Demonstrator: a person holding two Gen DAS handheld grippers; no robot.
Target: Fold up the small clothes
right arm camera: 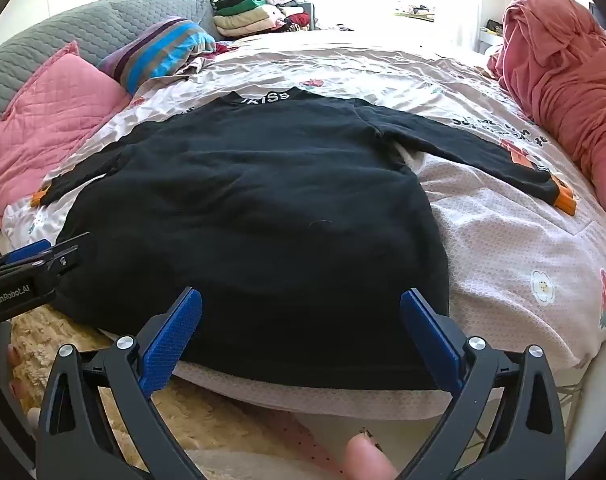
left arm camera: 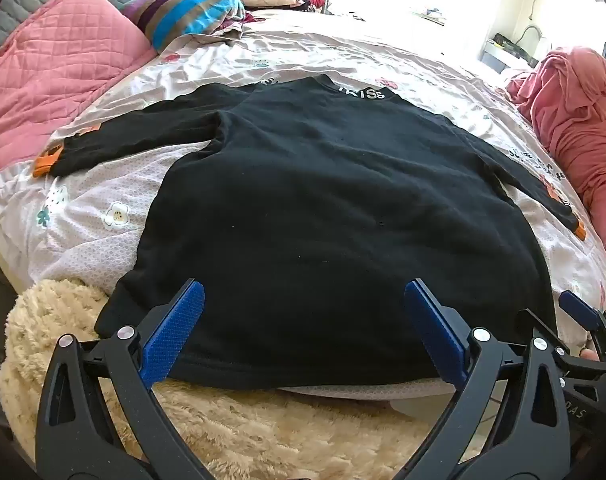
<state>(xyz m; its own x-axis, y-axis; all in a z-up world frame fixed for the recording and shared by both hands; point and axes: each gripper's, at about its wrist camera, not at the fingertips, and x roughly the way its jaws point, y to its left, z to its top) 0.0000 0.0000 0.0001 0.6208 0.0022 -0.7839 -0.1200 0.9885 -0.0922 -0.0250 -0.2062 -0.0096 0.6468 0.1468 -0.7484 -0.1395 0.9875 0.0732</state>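
Daylight from a bright window washes over a bed (left arm camera: 115,240) covered in a pale sheet printed with flowers. Spread flat across the sheet, back up, lies a black shirt (left arm camera: 323,208), its collar at the far side bearing white letters and both long sleeves stretched outward, each ending in an orange cuff. The hem hangs at the near edge of the bed, over a cream fluffy blanket (left arm camera: 63,320).

Left gripper (left arm camera: 303,332) hovers low at the hem, toward the shirt's left half; its blue fingers (left arm camera: 175,332) are spread wide with nothing between them but the cloth below. Right gripper (right arm camera: 301,336) hovers likewise at the hem, toward the right half, its fingers (right arm camera: 171,340) also released and apart. Whether either pair touches the fabric cannot be told. Each gripper shows at the edge of the other's view, so they sit side by side.

Along the left of the bed rest a pink pillow (left arm camera: 63,64), a striped pillow (left arm camera: 187,8) and a grey quilted headboard (right arm camera: 83,36). Folded clothes (right arm camera: 251,16) are stacked at the far end, and a bunched pink blanket (right arm camera: 563,80) lies on the right.
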